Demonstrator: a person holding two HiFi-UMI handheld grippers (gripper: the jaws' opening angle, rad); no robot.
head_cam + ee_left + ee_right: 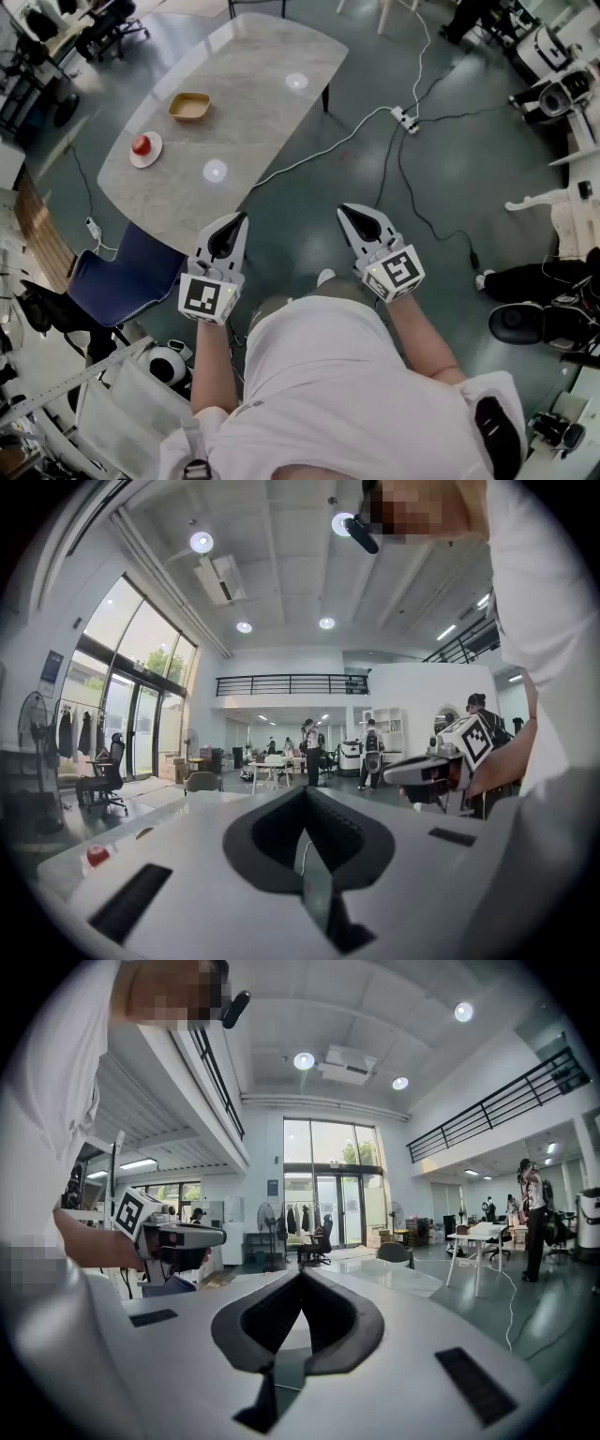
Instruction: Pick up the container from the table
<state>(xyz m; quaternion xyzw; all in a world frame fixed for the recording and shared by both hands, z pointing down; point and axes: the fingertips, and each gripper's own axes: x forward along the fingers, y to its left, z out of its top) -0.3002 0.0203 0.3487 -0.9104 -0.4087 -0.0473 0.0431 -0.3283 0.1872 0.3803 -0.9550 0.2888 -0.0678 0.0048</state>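
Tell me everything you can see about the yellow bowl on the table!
The bowl is tan-yellow with a rounded, squarish rim, and it looks empty. It could be plastic or wood; that is hard to tell. It stands upright on the pale, marble-look table, towards the left side in the head view. A small white plate sits nearby, apart from it. Only the table touches it.

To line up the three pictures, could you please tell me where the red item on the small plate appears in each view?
Head view: the red item is upper left, near the table's left end.
Left gripper view: the red item is low at the left, small.
Right gripper view: not in it.
Shared landmark: the pale table, in all three.
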